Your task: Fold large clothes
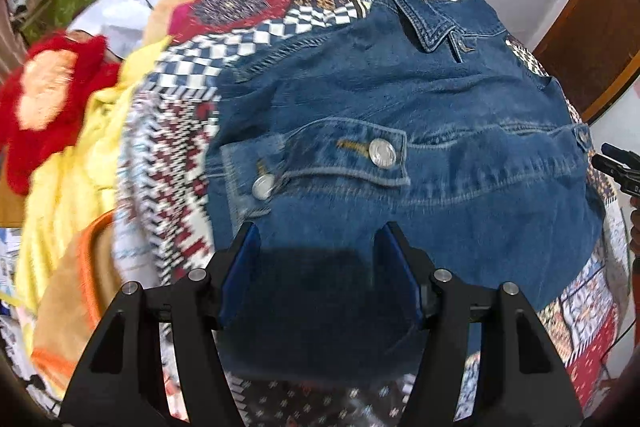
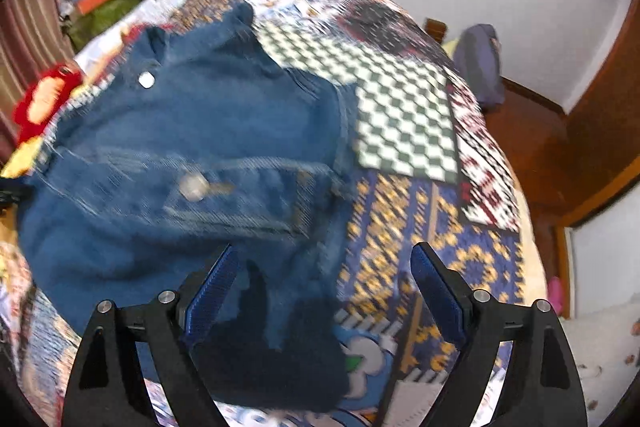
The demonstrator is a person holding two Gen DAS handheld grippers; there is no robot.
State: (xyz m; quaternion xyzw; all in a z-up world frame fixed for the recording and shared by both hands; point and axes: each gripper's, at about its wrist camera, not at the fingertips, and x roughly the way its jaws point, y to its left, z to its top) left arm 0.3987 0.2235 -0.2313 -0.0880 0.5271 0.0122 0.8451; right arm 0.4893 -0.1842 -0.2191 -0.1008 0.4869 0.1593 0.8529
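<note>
We see the denim jacket [image 1: 400,131] lying spread on the patchwork bedspread [image 2: 404,123]. Our left tongs [image 1: 316,239] and right tongs [image 2: 324,263] both hover over its near edge, spread apart, pinching nothing.

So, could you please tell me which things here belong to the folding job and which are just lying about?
Job:
blue denim jacket
left gripper
right gripper
patchwork patterned bedspread

Lying about:
red fluffy garment
yellow cloth
green box
</note>
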